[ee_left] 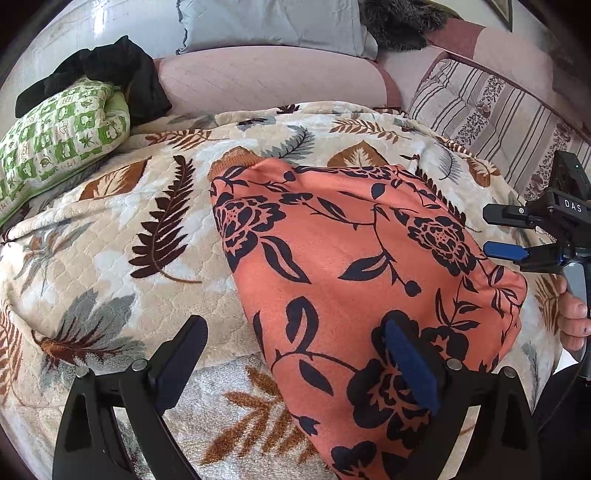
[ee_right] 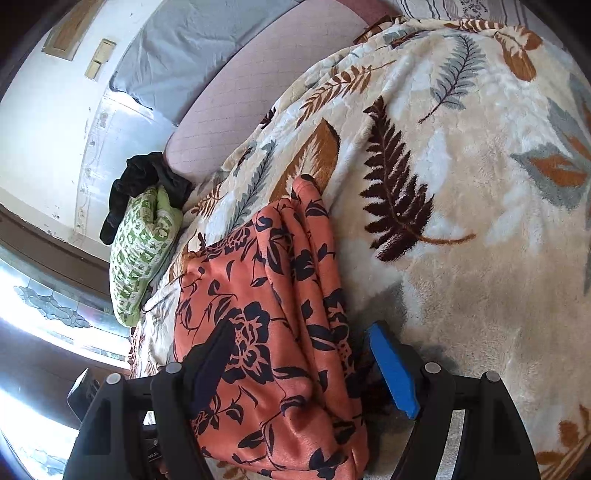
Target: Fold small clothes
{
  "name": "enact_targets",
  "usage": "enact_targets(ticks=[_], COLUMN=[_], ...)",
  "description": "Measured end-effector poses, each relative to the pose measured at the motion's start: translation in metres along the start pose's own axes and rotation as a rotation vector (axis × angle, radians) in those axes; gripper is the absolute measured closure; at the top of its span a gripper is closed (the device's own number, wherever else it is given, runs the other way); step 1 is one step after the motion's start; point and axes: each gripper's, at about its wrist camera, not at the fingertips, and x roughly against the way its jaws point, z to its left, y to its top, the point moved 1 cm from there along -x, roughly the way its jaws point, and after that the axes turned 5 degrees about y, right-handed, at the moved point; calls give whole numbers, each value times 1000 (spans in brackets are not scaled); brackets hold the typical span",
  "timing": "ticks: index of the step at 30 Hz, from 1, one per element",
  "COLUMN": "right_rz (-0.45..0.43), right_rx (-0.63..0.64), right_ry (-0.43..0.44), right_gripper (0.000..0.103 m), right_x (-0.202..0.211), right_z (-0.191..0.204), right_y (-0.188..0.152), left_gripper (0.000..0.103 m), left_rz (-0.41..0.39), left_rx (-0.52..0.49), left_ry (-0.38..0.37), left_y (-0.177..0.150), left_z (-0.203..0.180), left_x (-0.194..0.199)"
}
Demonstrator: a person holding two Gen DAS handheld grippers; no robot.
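Observation:
An orange garment with a dark floral print lies folded on a leaf-patterned blanket. In the left wrist view my left gripper is open above the garment's near left edge, one finger over the blanket and one over the cloth. My right gripper shows at the garment's right edge, jaws apart. In the right wrist view the right gripper is open with the garment between its fingers, not pinched.
A green-patterned pillow with a black cloth on it lies at the far left. A pink mattress edge, a grey pillow and a striped cushion are behind the blanket.

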Motion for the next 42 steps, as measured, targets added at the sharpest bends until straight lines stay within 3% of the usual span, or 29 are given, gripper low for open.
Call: enact_targets(ticks=[8, 15, 18, 25, 31, 36, 42], right_rz=[28, 36, 17, 16, 138, 170, 181], right_rx=[17, 14, 3, -34, -84, -63, -20], right_ry=[5, 10, 26, 15, 102, 157, 186], right_gripper=[24, 24, 24, 24, 25, 24, 19], right_x=[-8, -12, -7, -5, -32, -48, -61], right_z=[0, 0, -3, -16, -23, -13, 2], right_y=[2, 4, 6, 13, 4, -1, -6], left_gripper=[6, 6, 6, 6, 6, 6, 6], left_rz=[13, 72, 72, 105, 105, 99, 114], left_rx=[24, 66, 81, 223, 227, 179, 196], left_ry=[-35, -191, -220, -329, -320, -272, -264], left_y=[1, -4, -4, -1, 0, 2, 5], left_z=[2, -1, -3, 17, 15, 6, 5], left_x=[-6, -15, -15, -26, -29, -28, -30])
